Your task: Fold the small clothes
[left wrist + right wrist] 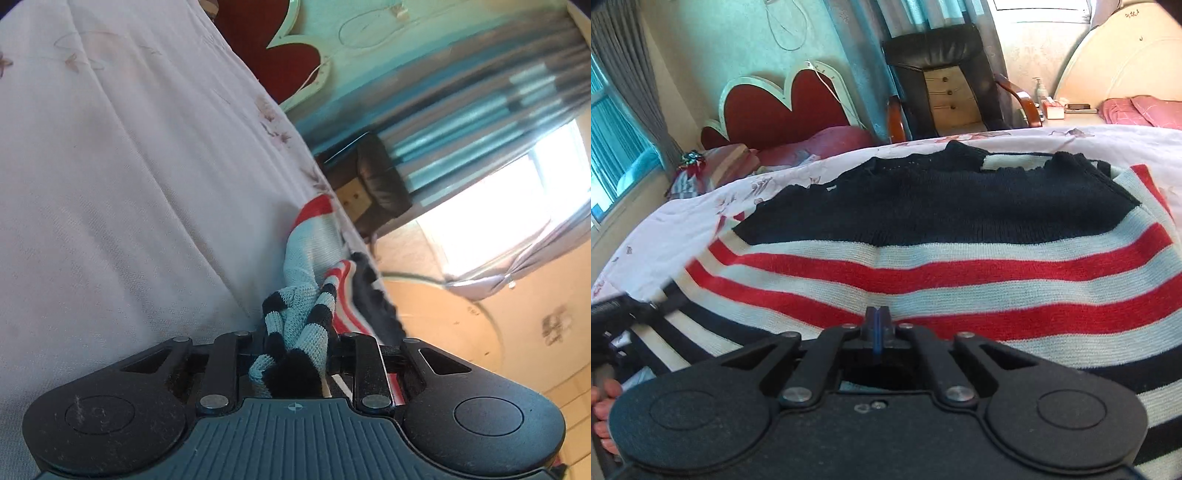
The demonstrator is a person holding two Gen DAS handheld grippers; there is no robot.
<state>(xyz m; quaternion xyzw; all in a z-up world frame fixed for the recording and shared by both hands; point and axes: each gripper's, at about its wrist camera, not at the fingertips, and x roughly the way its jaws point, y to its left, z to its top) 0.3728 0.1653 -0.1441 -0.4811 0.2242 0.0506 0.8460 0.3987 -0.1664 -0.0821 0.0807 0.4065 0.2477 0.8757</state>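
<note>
- Striped knit sweater [923, 266] lies spread on the bed, navy top part, red/white stripes below, navy/white stripes nearest the camera.
- Right wrist view shows the whole flat body of the sweater; left wrist view shows only a bunched-up part of it [314, 258] seen edge-on, with a navy/pale striped cuff or sleeve end.
- Left gripper [295, 354]: fingers pinching the bunched striped cuff fabric, knit wadded right between them.
- Right gripper [877, 325]: fingers pressed together, blue pads meeting, tips at or just over the red/white stripes near the sweater's middle; can't tell if any fabric is caught between them.
- Left gripper also visible in right view at the far left edge [613, 314], at the sweater's left side; bare fingertips [604, 398] of a hand show below it.
- White floral bedsheet [110, 184] fills the left half of the left view, wrinkled, open beyond the sweater.
- In right view the sheet [665, 229] shows bare to the left and behind the sweater; sweater's far navy edge sits near the bed's far edge.
- Beyond the bed: red headboard [775, 107], dark armchair [938, 74], pink pillows [1137, 107] far right.
- Left view is tilted, curtains [480, 110] and window blurred.
</note>
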